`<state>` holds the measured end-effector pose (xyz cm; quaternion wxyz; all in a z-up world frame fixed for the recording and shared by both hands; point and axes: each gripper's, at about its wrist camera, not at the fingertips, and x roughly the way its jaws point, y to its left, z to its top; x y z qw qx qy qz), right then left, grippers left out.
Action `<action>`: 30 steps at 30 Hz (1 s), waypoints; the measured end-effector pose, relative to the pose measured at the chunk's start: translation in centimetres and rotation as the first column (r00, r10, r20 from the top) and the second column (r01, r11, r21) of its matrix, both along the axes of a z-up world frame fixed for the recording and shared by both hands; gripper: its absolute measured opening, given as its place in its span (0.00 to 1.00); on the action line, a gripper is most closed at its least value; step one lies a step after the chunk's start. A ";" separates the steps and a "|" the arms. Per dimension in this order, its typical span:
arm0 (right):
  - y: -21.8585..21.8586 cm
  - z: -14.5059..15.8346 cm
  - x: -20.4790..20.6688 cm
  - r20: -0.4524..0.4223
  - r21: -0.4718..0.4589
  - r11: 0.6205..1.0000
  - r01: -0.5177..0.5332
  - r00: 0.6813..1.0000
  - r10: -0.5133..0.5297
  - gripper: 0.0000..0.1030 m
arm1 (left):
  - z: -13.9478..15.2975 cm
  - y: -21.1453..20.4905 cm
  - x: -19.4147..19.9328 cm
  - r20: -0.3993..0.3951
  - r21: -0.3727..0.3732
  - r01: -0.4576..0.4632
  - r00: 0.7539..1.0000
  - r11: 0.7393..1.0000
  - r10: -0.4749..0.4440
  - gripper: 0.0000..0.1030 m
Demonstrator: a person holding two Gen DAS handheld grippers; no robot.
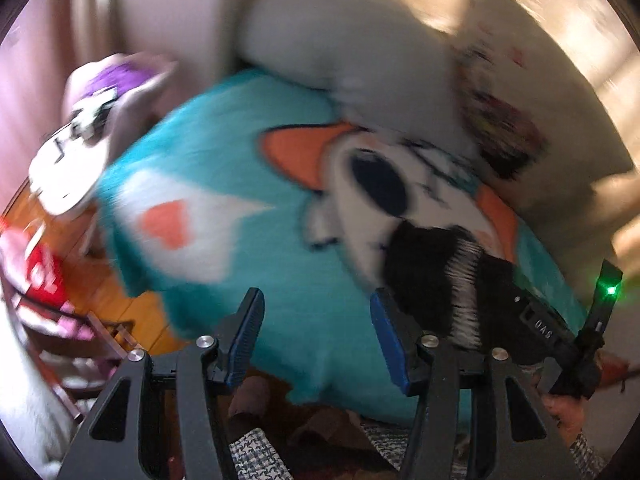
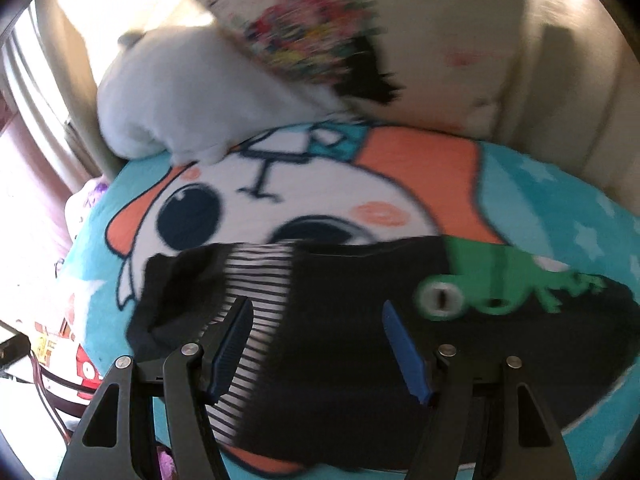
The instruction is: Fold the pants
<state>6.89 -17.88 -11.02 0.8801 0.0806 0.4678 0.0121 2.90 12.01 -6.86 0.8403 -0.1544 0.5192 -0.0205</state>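
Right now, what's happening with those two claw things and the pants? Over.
Left hand-held gripper open, holding nothing. Right hand-held gripper open above black pants. Pants lie on the teal cartoon blanket, untouched. Grey plush beyond them, not in the way.

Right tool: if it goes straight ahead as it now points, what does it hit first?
Most likely the black pants with a striped panel and green lizard print, lying on the teal cartoon blanket. The open right tool hangs just over them; blur leaves the depth unclear.

My right tool (image 2: 316,344) hangs open over the black pants (image 2: 360,360), striped band (image 2: 256,312) by its left finger, green print (image 2: 504,280) ahead right, all on the bed (image 2: 560,216).
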 end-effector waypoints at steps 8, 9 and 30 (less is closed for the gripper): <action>-16.1 1.7 -10.7 0.044 -0.040 0.932 0.361 0.932 -0.360 0.70 | -1.5 -16.8 6.0 -0.026 -0.111 0.370 0.927 0.923 -0.374 0.57; -18.1 1.6 -12.2 0.037 -0.030 0.913 0.407 0.913 -0.406 0.70 | -1.6 -18.9 6.5 -0.026 -0.119 0.410 0.909 0.904 -0.415 0.57; -27.1 -4.5 -10.5 -0.054 0.350 0.884 0.311 0.948 -0.312 0.70 | -9.7 -51.5 11.3 -0.236 -0.189 0.802 0.523 0.567 -0.819 0.57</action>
